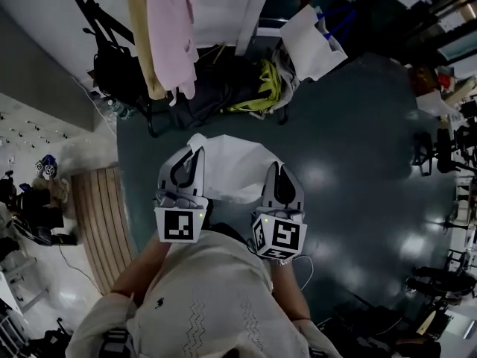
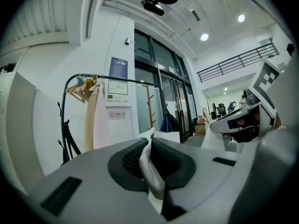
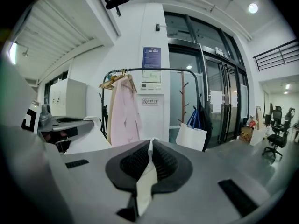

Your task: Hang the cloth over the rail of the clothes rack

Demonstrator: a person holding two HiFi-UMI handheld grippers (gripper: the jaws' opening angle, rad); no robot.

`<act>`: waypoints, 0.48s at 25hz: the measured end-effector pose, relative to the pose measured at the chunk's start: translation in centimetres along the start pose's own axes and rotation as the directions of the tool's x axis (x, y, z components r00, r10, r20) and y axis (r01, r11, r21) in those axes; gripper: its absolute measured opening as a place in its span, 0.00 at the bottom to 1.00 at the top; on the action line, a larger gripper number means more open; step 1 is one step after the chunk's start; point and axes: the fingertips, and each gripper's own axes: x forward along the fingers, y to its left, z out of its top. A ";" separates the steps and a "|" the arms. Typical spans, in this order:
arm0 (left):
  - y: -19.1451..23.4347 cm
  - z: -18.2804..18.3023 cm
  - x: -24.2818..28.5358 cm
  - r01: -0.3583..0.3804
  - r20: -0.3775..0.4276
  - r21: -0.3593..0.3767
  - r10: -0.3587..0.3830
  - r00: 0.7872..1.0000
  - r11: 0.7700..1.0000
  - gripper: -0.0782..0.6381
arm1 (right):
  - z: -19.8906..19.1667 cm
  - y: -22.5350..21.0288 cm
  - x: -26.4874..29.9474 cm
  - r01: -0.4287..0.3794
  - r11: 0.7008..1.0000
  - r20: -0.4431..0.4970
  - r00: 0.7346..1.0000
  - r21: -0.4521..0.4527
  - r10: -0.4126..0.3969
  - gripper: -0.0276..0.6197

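A white cloth (image 1: 227, 171) is stretched between my two grippers over the dark floor in the head view. My left gripper (image 1: 198, 152) is shut on its left edge, and a strip of the cloth (image 2: 150, 164) shows pinched between the black pads. My right gripper (image 1: 273, 167) is shut on the right edge, with the cloth (image 3: 145, 181) squeezed between its pads. The clothes rack (image 3: 140, 71) stands ahead, a black curved rail (image 2: 100, 80) with wooden hangers (image 2: 84, 88) and a pink garment (image 3: 124, 113) hung from it. From above, the pink garment (image 1: 173, 32) hangs just beyond the cloth.
A beige garment (image 1: 141, 39) hangs beside the pink one. Dark bags and a yellow item (image 1: 257, 88) lie heaped under the rack. A white paper bag (image 1: 311, 43) stands to the right, a wooden coat tree (image 3: 182, 106) behind. A slatted wooden platform (image 1: 100, 218) lies at left.
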 end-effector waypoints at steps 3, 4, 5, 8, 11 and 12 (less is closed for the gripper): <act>1.8 0.6 4.2 0.025 0.007 0.007 -0.025 1.000 1.000 0.13 | 2.3 -0.8 3.8 0.019 1.000 0.024 1.000 0.008 -0.019 0.08; 2.4 0.7 5.4 0.026 0.009 0.005 -0.026 1.000 1.000 0.13 | 2.8 -1.1 4.9 0.024 1.000 0.028 0.999 0.008 -0.024 0.08; 3.0 0.8 6.6 0.031 0.016 0.015 -0.031 0.999 0.999 0.13 | 3.2 -1.4 6.0 0.028 1.000 0.028 0.999 0.007 -0.028 0.08; 4.6 0.8 9.4 0.022 0.042 0.017 -0.023 0.999 1.000 0.13 | 3.6 -2.7 8.6 0.046 0.999 0.014 0.999 0.005 -0.046 0.08; 6.2 0.1 11.5 -0.051 0.051 -0.169 0.061 0.997 0.984 0.13 | 3.9 -4.1 10.7 0.064 0.998 0.005 0.998 0.014 -0.064 0.08; 6.4 0.1 12.3 -0.046 0.051 -0.138 0.054 0.997 0.989 0.13 | 4.1 -4.7 11.3 0.068 0.998 0.006 0.998 0.015 -0.068 0.08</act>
